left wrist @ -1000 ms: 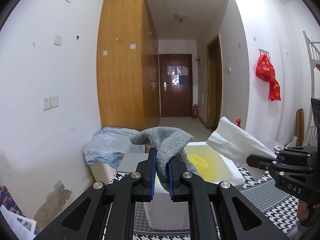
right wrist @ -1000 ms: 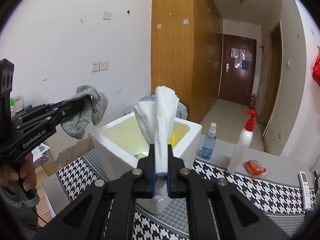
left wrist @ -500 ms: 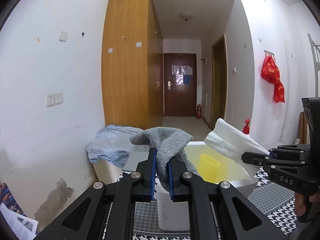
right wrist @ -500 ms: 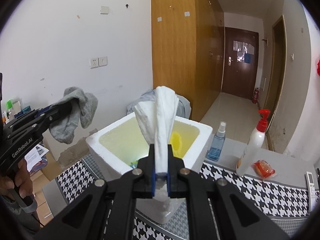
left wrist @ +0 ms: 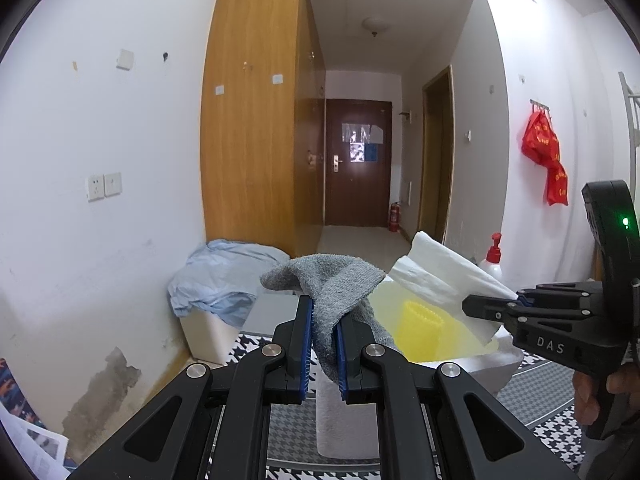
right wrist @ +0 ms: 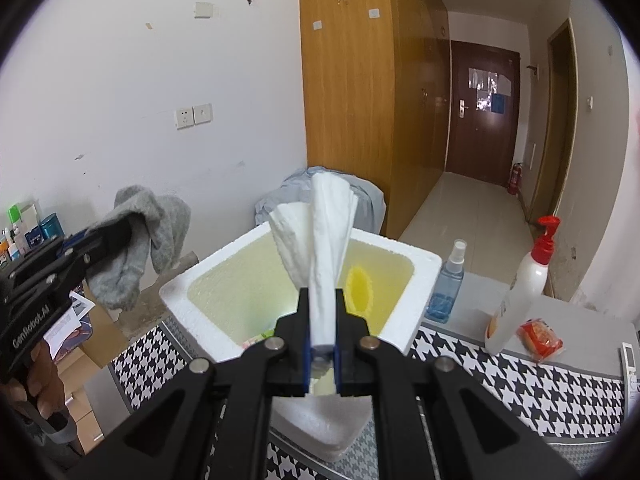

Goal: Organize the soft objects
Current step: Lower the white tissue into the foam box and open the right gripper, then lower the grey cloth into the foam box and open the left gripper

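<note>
My left gripper (left wrist: 323,312) is shut on a grey knitted sock (left wrist: 336,284), held just short of the near corner of a white foam box (left wrist: 346,420). My right gripper (right wrist: 322,320) is shut on a white folded cloth (right wrist: 320,236) and holds it above the foam box (right wrist: 416,304). The box has a yellowish inside with a yellow ribbed cup (left wrist: 418,326) in it. The right gripper (left wrist: 472,306) with the white cloth (left wrist: 440,272) shows at the right of the left wrist view. The left gripper (right wrist: 86,246) with the sock (right wrist: 140,236) shows at the left of the right wrist view.
The box stands on a houndstooth cloth (right wrist: 540,396). Behind it to the right are a blue spray bottle (right wrist: 446,286), a white pump bottle (right wrist: 520,292), a red packet (right wrist: 540,338) and a remote (right wrist: 628,364). A bin draped in blue fabric (left wrist: 224,276) stands by the wall.
Both grippers have come closer to the foam box and a little higher over it. The right gripper with the white cloth now hangs over the box's opening. Both grips are unchanged.
</note>
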### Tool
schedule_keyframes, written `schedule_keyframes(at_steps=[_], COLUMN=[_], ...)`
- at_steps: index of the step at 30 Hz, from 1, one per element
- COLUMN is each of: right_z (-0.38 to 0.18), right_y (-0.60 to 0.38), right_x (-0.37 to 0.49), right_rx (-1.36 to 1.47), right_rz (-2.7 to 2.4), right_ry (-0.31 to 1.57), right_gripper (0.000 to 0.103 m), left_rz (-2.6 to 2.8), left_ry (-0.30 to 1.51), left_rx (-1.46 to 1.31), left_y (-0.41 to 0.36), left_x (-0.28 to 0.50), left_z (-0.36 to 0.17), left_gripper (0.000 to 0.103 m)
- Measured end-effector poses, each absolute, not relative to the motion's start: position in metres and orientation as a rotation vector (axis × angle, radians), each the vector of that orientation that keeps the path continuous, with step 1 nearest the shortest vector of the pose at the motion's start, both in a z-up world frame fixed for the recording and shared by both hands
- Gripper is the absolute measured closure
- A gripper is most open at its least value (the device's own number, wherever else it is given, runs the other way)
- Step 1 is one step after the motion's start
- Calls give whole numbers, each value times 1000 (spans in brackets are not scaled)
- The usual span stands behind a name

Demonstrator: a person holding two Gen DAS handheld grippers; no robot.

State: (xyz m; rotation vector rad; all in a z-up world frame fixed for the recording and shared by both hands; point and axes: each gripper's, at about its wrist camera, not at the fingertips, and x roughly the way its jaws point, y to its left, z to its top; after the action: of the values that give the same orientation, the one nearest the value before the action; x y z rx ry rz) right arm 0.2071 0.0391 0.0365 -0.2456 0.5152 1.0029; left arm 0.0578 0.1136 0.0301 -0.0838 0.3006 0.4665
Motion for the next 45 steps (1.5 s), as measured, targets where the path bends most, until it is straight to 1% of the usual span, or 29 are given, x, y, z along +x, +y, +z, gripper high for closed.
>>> schedule_keyframes(at_steps=[3, 4, 5, 6, 7, 8, 9, 21, 23, 24, 25, 45], right_z=[36, 35, 34, 34, 33, 33, 33, 35, 35, 35, 35, 37], right_y=[43, 45, 46, 44, 43, 43, 41, 30, 28, 26, 24, -10], right_x=[209, 210, 212, 214, 217, 219, 221, 212, 212, 210, 210, 210], right_rx=[-254, -256, -250, -242, -227, -219, -204, -200, -196, -192, -188, -163], right_rz=[1000, 998, 993, 990, 990, 993, 1003, 1016, 1014, 1014, 1014, 946], right_ry=[518, 523, 527, 530, 534, 539, 542, 519, 519, 516, 513, 492], right_gripper=[92, 91, 87, 69, 36, 22, 12, 12, 8, 3, 0, 0], left_rz=[466, 468, 469, 469, 470, 471, 470, 472, 469, 466, 467, 402], left_ry=[303, 302, 301, 301, 302, 303, 304, 319, 320, 321, 322, 337], left_rx=[-87, -88, -88, -86, -84, -83, -83, -80, -82, -83, -83, -57], left_y=[115, 114, 115, 115, 115, 115, 115, 116, 116, 117, 117, 102], left_x=[59, 59, 59, 60, 60, 61, 62, 71, 72, 73, 74, 101], left_z=[30, 30, 31, 31, 31, 31, 30, 29, 29, 29, 29, 30], left_gripper=[92, 92, 92, 92, 92, 92, 92, 92, 92, 92, 92, 92])
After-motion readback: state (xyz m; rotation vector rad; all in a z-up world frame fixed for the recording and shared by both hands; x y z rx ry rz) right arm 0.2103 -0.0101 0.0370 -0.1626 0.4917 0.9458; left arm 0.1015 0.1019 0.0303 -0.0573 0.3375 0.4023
